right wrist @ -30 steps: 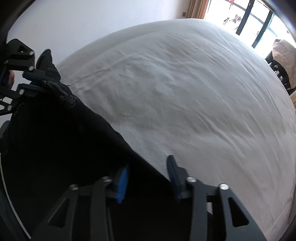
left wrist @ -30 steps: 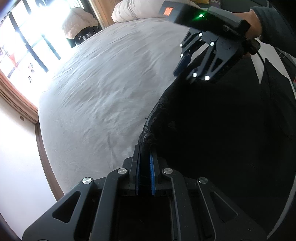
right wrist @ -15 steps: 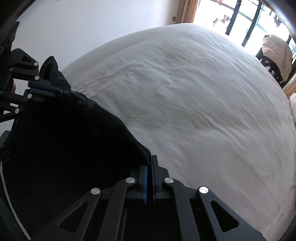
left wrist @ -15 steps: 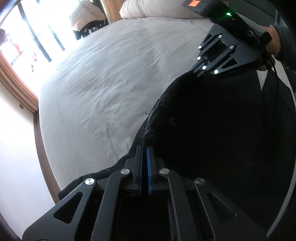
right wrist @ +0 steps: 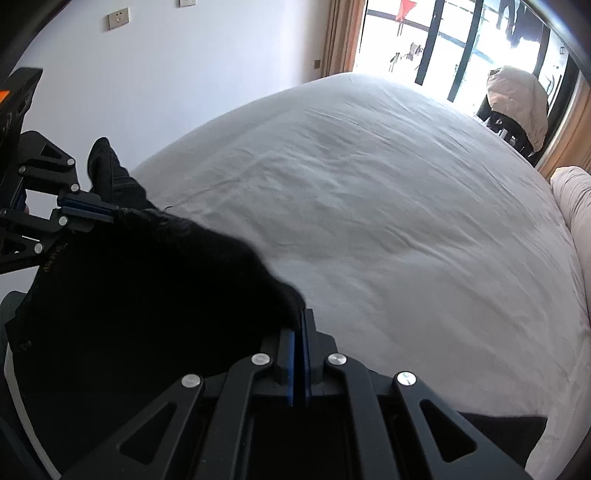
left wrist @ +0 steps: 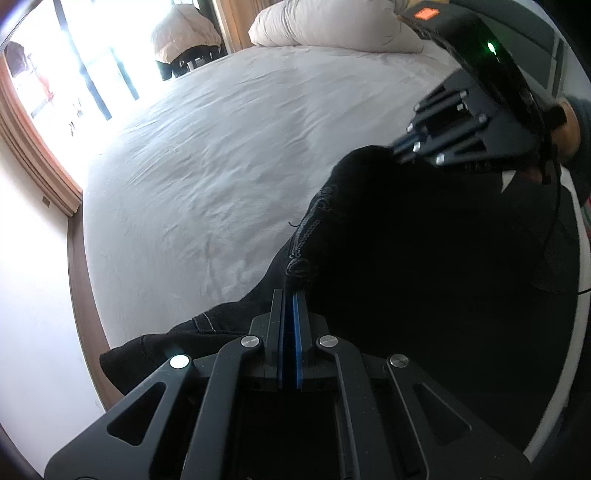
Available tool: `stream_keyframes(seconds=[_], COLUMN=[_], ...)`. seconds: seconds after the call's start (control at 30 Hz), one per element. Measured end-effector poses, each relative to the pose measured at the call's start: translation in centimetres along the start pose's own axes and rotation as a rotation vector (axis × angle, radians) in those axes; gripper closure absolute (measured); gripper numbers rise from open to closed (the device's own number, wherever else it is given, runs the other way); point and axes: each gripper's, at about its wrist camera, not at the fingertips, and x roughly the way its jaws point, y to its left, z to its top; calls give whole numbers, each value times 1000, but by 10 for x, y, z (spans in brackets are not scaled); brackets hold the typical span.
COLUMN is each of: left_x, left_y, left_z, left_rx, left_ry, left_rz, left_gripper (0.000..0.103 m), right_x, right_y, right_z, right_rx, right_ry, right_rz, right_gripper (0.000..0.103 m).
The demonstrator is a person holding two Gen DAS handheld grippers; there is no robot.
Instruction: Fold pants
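Black pants (left wrist: 399,236) hang lifted over a grey bed sheet (left wrist: 207,155). My left gripper (left wrist: 289,295) is shut on one corner of the waistband, its blue pads pinching the cloth. My right gripper (right wrist: 298,325) is shut on the other corner of the pants (right wrist: 147,280). In the left wrist view the right gripper (left wrist: 400,149) shows at the upper right, gripping the cloth. In the right wrist view the left gripper (right wrist: 107,214) shows at the far left, holding the pants' edge. The stretched cloth between them hides what lies below.
The bed sheet (right wrist: 369,206) spreads wide ahead. A white duvet or pillow (left wrist: 332,26) lies at the head of the bed. A chair draped with a pale jacket (right wrist: 517,103) stands by the bright window. A white wall (right wrist: 166,66) borders the bed.
The right gripper's jaws closed on the pants' edge. Both grippers then rose and drew back, lifting the waistband off the sheet; more of the room shows now.
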Motion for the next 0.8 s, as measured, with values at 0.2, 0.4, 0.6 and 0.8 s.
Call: stream_keyframes(seconds=[0.2, 0.4, 0.6, 0.8], left_x=[-20, -41, -65, -77], left_y=[-26, -56, -85, -123], left_z=[-14, -44, -82, -122], left_rx=[-11, -18, -18, 18], left_ry=[-17, -23, -21, 20], left_rz=[-20, -42, -39, -49], left_gripper=[101, 101, 101, 101], right_x=[-15, -34, -58, -76], right_y=[40, 69, 101, 129], right_z=[-16, -49, -92, -146], right_rx=[29, 107, 110, 54], right_ry=[-42, -88, -101, -49], right_rz=[36, 68, 48, -2], right_gripper=[99, 99, 99, 99])
